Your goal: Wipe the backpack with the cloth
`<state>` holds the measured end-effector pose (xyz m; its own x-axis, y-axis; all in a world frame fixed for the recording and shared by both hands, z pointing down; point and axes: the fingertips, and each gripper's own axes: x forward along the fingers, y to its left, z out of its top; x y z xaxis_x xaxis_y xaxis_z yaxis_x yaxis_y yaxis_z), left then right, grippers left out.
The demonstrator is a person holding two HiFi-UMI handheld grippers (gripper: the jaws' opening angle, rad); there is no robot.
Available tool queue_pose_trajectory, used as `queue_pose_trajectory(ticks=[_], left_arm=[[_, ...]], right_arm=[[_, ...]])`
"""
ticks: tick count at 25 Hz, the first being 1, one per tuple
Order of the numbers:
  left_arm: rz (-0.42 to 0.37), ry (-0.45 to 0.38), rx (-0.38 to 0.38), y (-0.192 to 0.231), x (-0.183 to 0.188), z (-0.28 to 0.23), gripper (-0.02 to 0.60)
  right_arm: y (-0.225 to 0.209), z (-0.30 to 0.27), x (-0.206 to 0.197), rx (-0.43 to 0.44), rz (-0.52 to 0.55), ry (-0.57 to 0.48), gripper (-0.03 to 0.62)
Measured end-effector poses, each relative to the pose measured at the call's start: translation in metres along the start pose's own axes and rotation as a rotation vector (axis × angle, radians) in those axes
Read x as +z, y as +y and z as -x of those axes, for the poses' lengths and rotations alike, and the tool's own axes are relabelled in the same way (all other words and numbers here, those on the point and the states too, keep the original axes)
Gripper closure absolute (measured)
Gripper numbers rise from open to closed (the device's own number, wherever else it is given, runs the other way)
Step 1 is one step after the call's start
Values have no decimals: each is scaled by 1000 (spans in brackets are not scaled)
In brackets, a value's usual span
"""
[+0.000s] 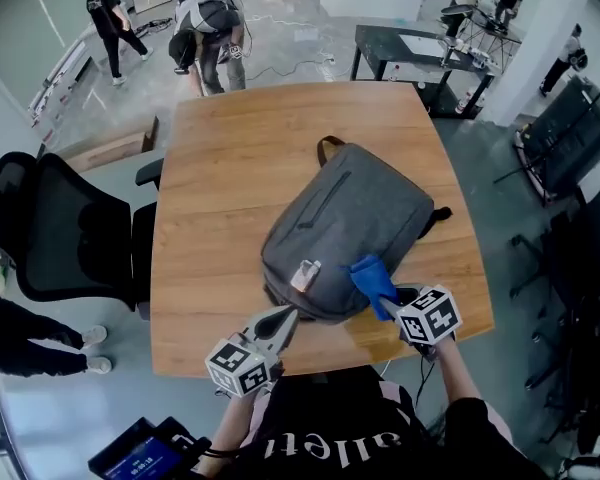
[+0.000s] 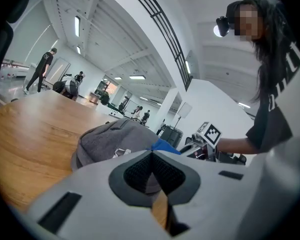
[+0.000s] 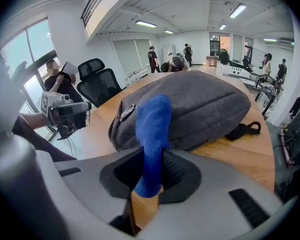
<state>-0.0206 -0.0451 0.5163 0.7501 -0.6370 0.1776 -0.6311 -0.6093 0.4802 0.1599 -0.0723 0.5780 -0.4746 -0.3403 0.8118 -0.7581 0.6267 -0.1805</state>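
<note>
Both tongs are closed: the right tongs [image 1: 385, 303] on the blue cloth [image 1: 370, 276] at the backpack [image 1: 350, 223]'s near edge on the worktop [image 1: 230, 168], the left tongs [image 1: 285, 318] empty. Wiping seems barely begun; most remains.

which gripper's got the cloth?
The right gripper: its jaws are shut on the blue cloth, by the grey fabric backpack. The left gripper is shut with nothing between its jaws.
</note>
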Motion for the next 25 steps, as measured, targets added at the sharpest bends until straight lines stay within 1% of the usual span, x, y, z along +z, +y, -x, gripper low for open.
queue_pose_trajectory(ticks=[3, 5, 6, 9, 12, 15, 17, 20, 23, 25], left_arm=[[-1, 3, -4, -2, -2, -4, 583], [2, 3, -1, -2, -3, -4, 583], [3, 2, 3, -1, -3, -4, 583], [8, -3, 22, 2, -4, -3, 584], [15, -13, 49, 5, -2, 0, 583], [21, -27, 67, 7, 0, 2, 584], [20, -36, 75, 7, 2, 3, 583], [22, -50, 91, 9, 5, 5, 583], [29, -63, 116, 13, 7, 9, 583], [34, -69, 131, 16, 7, 11, 584]], right_arm=[[-13, 8, -18, -26, -4, 36, 516], [-15, 17, -15, -21, 8, 26, 516], [-13, 21, -7, -10, 21, 10, 516], [-2, 33, 39, 29, 98, -58, 516], [11, 31, 106, 65, 192, -140, 516], [20, 8, 169, 110, 216, -202, 516], [19, -17, 201, 120, 197, -194, 516], [13, -56, 232, 118, 147, -138, 516], [4, -86, 246, 117, 105, -74, 516], [-2, -97, 245, 109, 85, -37, 516]])
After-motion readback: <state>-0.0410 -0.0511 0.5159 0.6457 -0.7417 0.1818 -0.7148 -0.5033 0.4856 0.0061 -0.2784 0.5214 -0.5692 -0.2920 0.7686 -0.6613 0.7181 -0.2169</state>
